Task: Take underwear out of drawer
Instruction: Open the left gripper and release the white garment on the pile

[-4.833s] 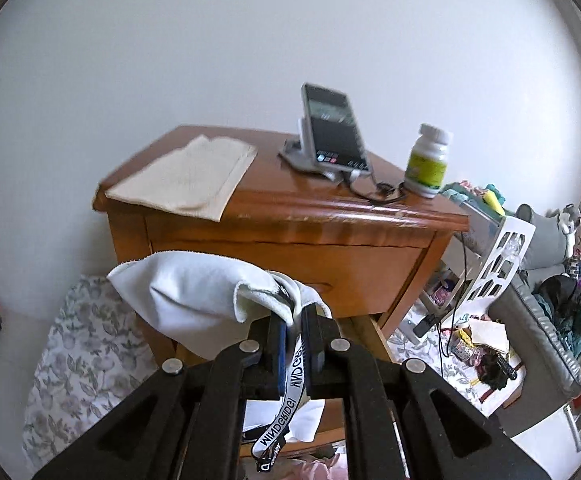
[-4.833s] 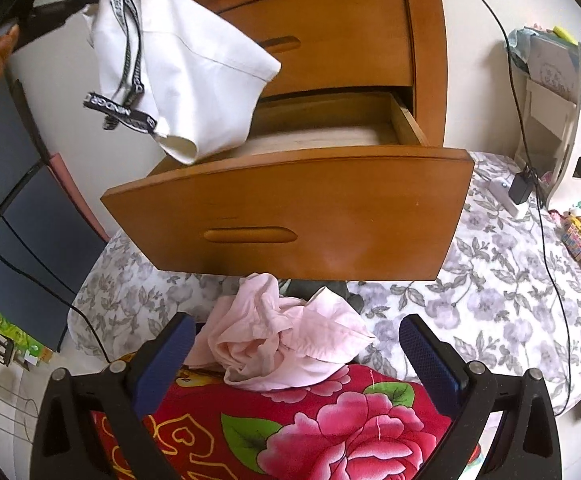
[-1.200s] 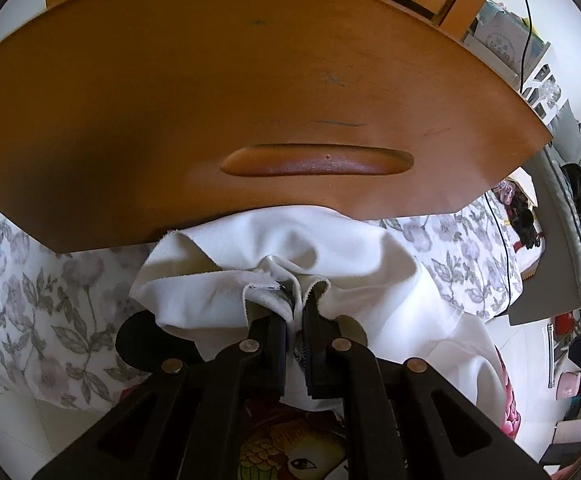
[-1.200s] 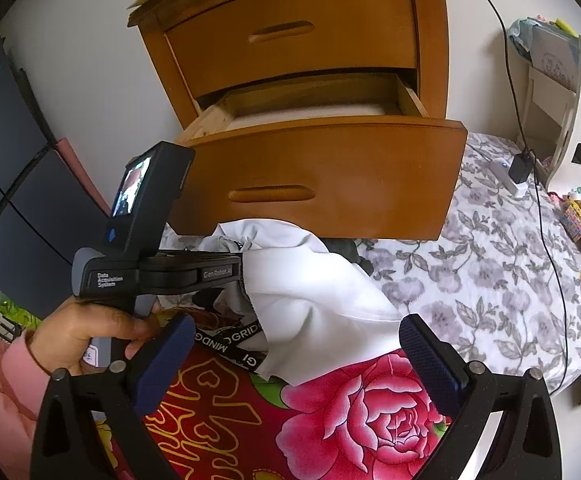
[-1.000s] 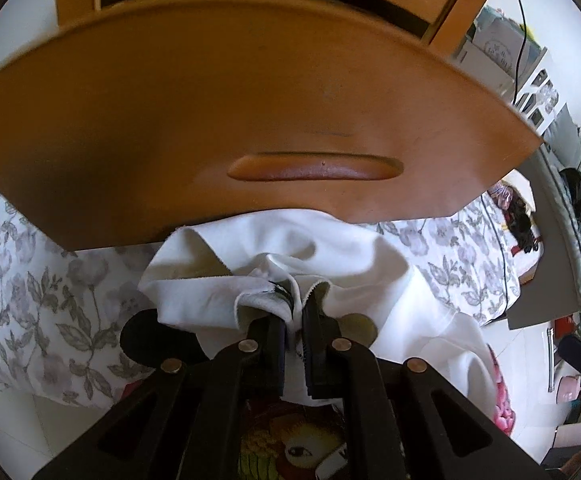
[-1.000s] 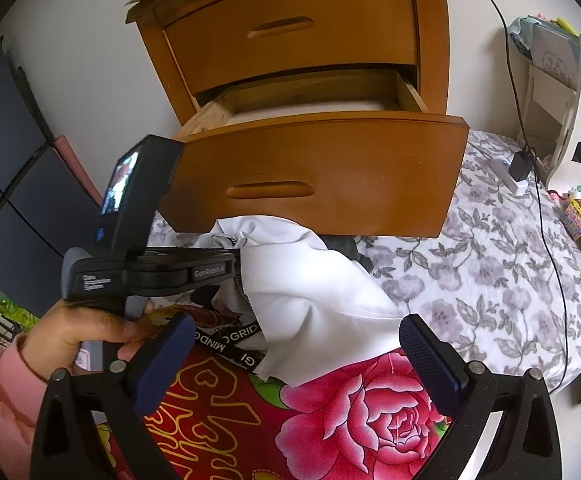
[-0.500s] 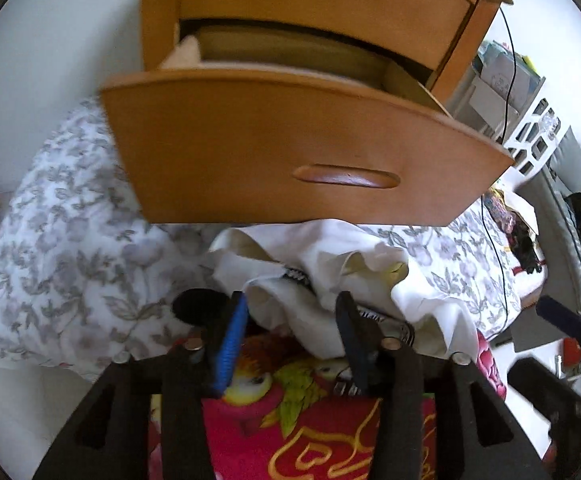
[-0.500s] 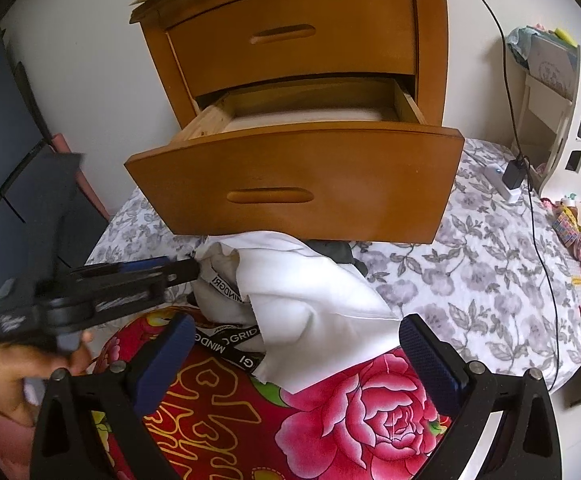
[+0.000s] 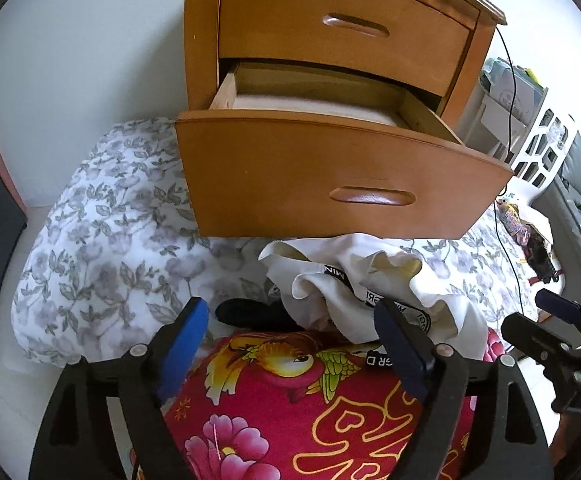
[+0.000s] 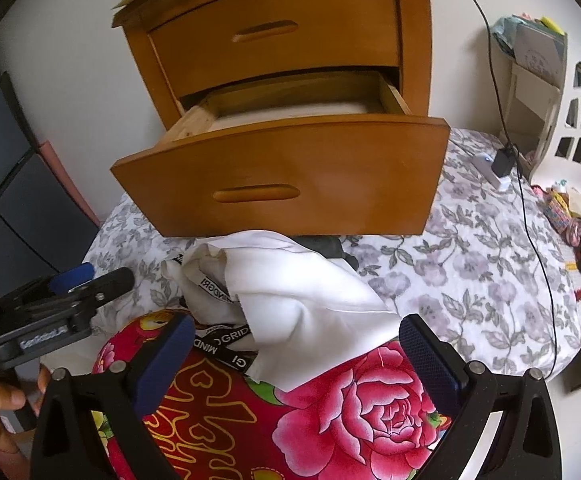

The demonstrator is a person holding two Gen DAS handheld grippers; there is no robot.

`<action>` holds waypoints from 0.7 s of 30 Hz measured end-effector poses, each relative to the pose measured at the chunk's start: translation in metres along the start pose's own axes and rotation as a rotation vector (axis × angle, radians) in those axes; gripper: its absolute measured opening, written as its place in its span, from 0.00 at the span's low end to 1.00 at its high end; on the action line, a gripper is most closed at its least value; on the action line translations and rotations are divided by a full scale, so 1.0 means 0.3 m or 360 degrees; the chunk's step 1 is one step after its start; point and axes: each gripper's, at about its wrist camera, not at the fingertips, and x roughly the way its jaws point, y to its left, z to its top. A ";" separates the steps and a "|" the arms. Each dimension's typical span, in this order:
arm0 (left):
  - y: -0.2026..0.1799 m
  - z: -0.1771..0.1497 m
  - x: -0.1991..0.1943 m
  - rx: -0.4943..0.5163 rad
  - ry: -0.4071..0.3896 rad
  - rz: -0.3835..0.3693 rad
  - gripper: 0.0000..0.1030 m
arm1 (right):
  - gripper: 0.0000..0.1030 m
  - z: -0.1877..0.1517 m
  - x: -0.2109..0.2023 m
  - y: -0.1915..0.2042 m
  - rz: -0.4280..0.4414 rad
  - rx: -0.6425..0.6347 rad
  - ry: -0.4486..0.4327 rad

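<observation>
**Underwear out, both grippers empty**

White underwear [image 9: 374, 280] lies crumpled on red floral cushion [image 9: 290, 412], below open drawer [image 9: 330, 176]. Left gripper [image 9: 294, 332] jaws have just been opening, nothing clamped. Right gripper [image 10: 294, 344] spread wide, empty

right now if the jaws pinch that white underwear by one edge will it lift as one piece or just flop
The white underwear lies crumpled in soft folds, so it would probably drape and hang limp. Its loose black waistband trails out, so it may dangle. It looks thin, so likely light.

"MINDGRID" on underwear waistband [image 10: 226, 342]
</observation>
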 end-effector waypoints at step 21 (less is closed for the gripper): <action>-0.009 -0.017 -0.055 0.0037 -0.0134 0.0102 0.99 | 1.00 -0.009 -0.012 -0.032 -0.0103 0.0077 -0.0046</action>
